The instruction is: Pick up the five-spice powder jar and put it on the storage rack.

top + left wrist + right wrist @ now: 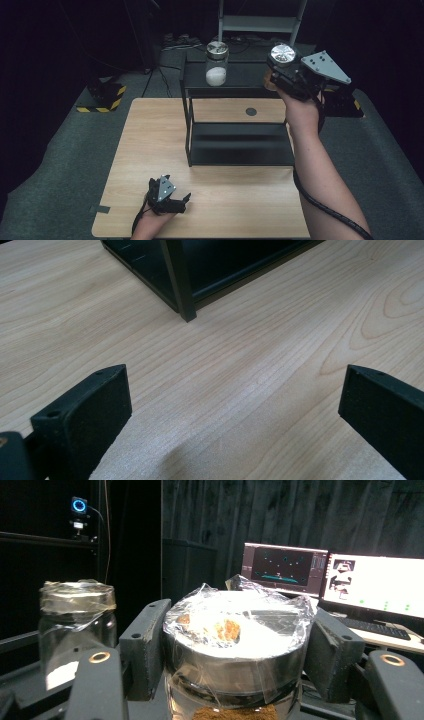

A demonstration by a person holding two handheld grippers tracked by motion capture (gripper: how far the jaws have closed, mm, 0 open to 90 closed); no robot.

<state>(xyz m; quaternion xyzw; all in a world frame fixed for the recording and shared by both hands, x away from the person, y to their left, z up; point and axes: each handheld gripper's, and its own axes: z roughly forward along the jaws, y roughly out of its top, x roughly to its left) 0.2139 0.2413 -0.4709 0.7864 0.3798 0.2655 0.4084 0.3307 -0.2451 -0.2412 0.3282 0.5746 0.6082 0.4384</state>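
- Gripping a jar of brown powder (281, 59), the right gripper (292, 75) is held up at the right end of the black shelf's (240, 150) top level; its jaws are clamped on the jar just under the lid.
- From the right gripper view, that jar (235, 650) has a silver lid wrapped in crinkled clear film, with brown powder visible at the bottom edge of the picture and one pad (147, 645) pressed against each side.
- A second jar, with white powder (216, 64), stands upright on the shelf's top, left of the held one and apart from it.
- The left gripper (170, 197) rests low on the wooden table (150, 150), near its front edge and in front of the shelf.
- Its jaws stand wide apart with nothing but bare wood between them.
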